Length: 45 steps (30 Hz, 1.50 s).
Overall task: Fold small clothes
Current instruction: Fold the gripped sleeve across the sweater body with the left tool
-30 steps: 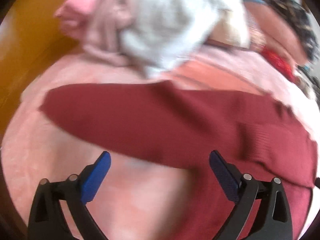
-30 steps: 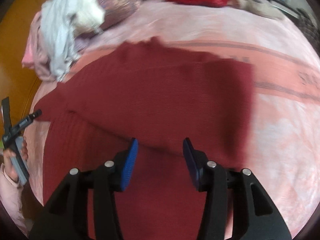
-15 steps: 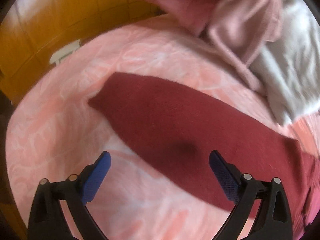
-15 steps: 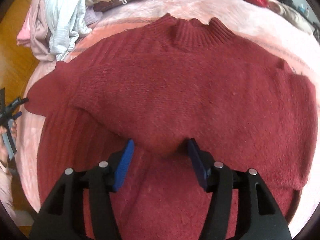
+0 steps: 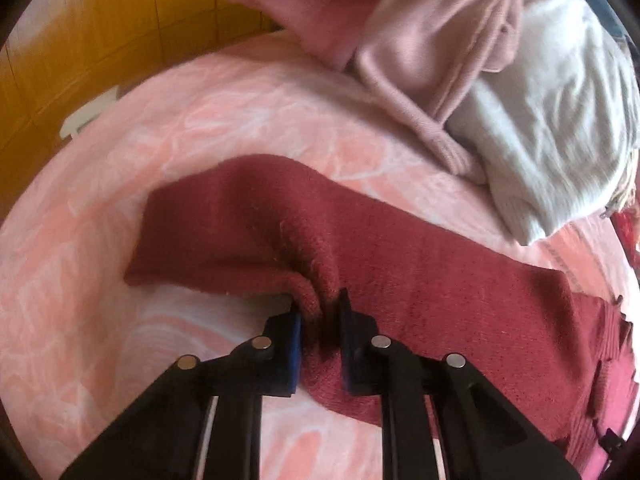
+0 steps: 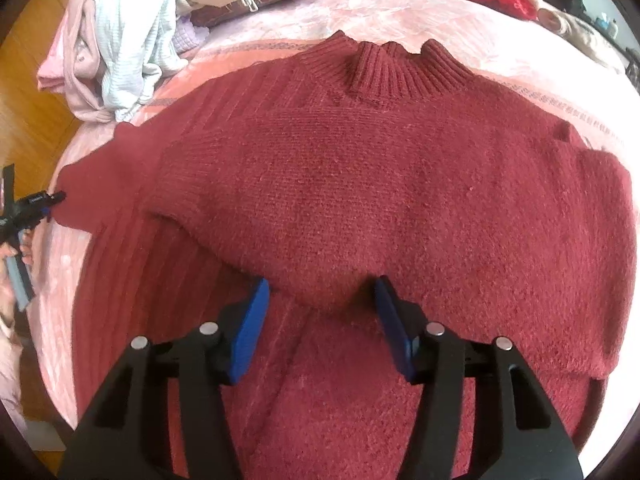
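Open pink bedspread (image 5: 100,320) is left clear beside the sleeve (image 5: 240,220); passage beyond is blocked by the heaped clothes (image 5: 500,80), and the wooden floor (image 5: 80,40) is met at the bed's edge

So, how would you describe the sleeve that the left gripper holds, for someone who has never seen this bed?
On the pink bedspread lies a dark red sweater, collar away from the camera. Its one outstretched sleeve reaches toward the wooden floor, below a heap of pale clothes. The left gripper pinches its edge; the other sleeve is folded across the body.
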Tool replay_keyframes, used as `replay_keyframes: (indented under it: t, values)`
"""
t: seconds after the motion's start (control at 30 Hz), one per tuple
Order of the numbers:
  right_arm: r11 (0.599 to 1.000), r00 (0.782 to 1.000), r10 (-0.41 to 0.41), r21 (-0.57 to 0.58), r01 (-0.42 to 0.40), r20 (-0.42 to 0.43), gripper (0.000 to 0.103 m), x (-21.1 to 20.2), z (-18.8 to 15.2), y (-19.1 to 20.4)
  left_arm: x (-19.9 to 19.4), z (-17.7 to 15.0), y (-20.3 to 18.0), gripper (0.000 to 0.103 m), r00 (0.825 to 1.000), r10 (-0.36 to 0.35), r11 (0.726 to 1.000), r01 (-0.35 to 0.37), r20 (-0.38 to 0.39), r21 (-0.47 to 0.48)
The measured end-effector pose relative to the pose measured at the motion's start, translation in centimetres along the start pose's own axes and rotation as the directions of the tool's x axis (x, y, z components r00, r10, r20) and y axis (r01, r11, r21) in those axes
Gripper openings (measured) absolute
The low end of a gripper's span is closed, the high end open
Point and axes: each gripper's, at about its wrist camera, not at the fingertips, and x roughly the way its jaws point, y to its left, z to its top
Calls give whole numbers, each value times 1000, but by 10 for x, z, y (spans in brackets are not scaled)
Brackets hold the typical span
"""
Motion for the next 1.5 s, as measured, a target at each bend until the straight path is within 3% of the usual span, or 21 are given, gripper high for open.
replay_keyframes:
  t: [0.1,0.2,0.43,0.67,0.83,1.03,1.17,1.33,1.37,1.43,1.5]
  values:
    - [1000,1000,19,14,-19,1,45,-9,-4,-12,-14,-6,-8,14,997,-40,999,41,67,-14]
    - [1000,1000,17,27,-17,9,45,-20,-6,-23,-30,-13,-29,14,991,-60,997,55,119,47]
    - [999,1000,-5,32,5,19,45,-34,-18,-46,-66,-41,-106,14,968,-203,968,175,149,182]
    - [999,999,-24,21,23,23,45,-42,-30,-66,-101,-87,-205,14,924,-365,893,312,113,325]
    - [1000,999,-13,20,12,30,45,-51,-42,-83,-109,-121,-264,14,902,-429,837,373,56,401]
    - [1000,1000,-6,15,5,22,45,-56,-58,-99,-103,-162,-315,14,897,-441,796,398,-13,457]
    - [1000,1000,1,32,-1,15,45,-55,-67,-115,-96,-185,-341,14,906,-420,781,386,-44,491]
    - [997,999,49,63,-50,8,45,-56,-71,-127,-73,-209,-357,18,931,-353,782,346,-89,519]
    - [996,999,53,67,-53,5,45,-56,-70,-127,-72,-212,-357,19,933,-350,778,340,-85,529]
    - [995,998,55,84,-55,-3,46,-56,-70,-128,-78,-215,-357,37,928,-359,759,352,-100,547]
    - [995,999,45,91,-44,-12,47,-57,-67,-126,-87,-213,-352,70,920,-364,748,380,-143,543]
